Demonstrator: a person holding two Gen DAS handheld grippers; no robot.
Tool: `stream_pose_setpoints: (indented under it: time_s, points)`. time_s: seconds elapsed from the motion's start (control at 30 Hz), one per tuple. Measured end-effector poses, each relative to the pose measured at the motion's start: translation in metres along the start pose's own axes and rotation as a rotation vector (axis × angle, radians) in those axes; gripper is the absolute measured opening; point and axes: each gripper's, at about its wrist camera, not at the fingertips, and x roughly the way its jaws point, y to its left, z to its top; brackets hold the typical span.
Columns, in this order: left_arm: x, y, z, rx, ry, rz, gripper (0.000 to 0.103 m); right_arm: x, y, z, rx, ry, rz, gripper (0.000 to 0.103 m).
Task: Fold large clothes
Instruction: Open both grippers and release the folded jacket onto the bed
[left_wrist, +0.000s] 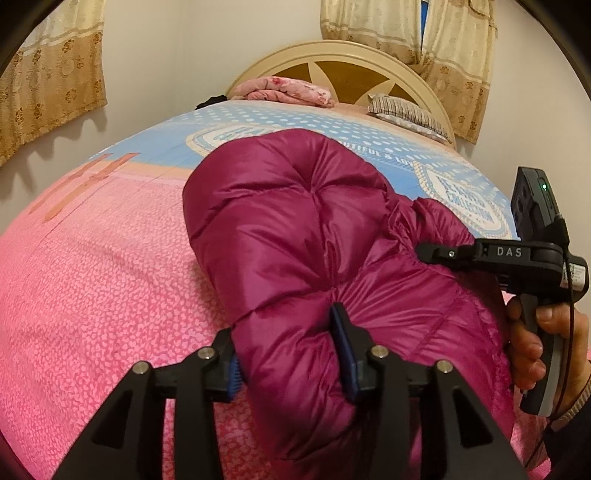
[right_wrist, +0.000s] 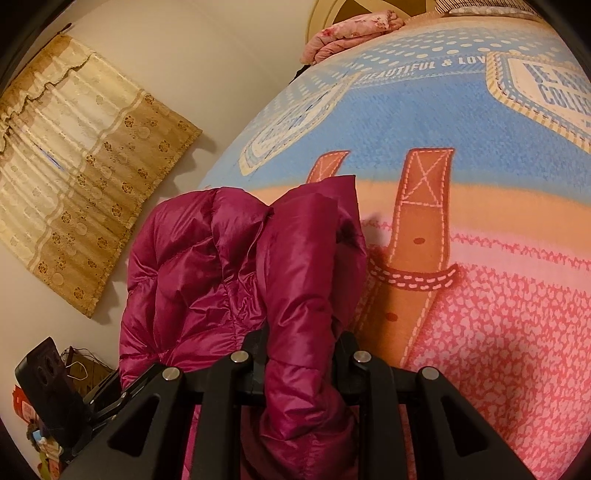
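Bedroom, cream walls; patterned gold curtains (left_wrist: 51, 85) at 10 o'clock in the left wrist view, a second pair (left_wrist: 436, 40) at 1 o'clock behind the arched headboard (left_wrist: 332, 55).

Bed cover (left_wrist: 92, 288): pink speckled field nearest the cameras, blue dotted band with printed lettering toward 12 o'clock; brown strap motif (right_wrist: 417, 229) printed across the join.

Folded pink floral blanket (left_wrist: 288, 90) at 12 o'clock against the headboard; striped pillow (left_wrist: 406, 112) at 1 o'clock beside it.

Magenta puffer jacket (left_wrist: 295, 236): bunched and doubled over, lying on the pink part of the cover, centre of both views.

Left gripper (left_wrist: 291, 362): blue pads (left_wrist: 345, 354) standing apart with a padded roll of the jacket between them; the right-hand pad dents the fabric, the left-hand one sits at the roll's edge; a firm pinch cannot be told.

Right gripper (right_wrist: 301, 354): jaws drawn close on a narrow fold of the jacket, fabric squeezed between them; seen from the left wrist view at 3 o'clock, its handle held by a hand (left_wrist: 532, 347) with a cuffed sleeve.
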Motion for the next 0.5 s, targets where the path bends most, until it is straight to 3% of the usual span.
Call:
stream_pose_setpoints:
  time_s: [0.13, 0.2, 0.23, 0.5]
  points:
    - [-0.001, 0.003, -0.003, -0.013, -0.003, 0.026, 0.060, 0.002, -0.002, 0.000, 0.004, 0.004, -0.015, 0.028]
    - [-0.002, 0.003, -0.005, -0.016, -0.009, 0.053, 0.074, 0.002, -0.003, -0.001, 0.003, 0.005, -0.028, 0.033]
    - [-0.004, 0.004, -0.006, -0.015, -0.014, 0.069, 0.077, 0.002, -0.004, -0.001, 0.007, 0.005, -0.029, 0.034]
    - [-0.026, 0.004, -0.009, 0.015, -0.036, 0.099, 0.078, -0.019, 0.004, -0.006, -0.008, -0.043, -0.085, 0.047]
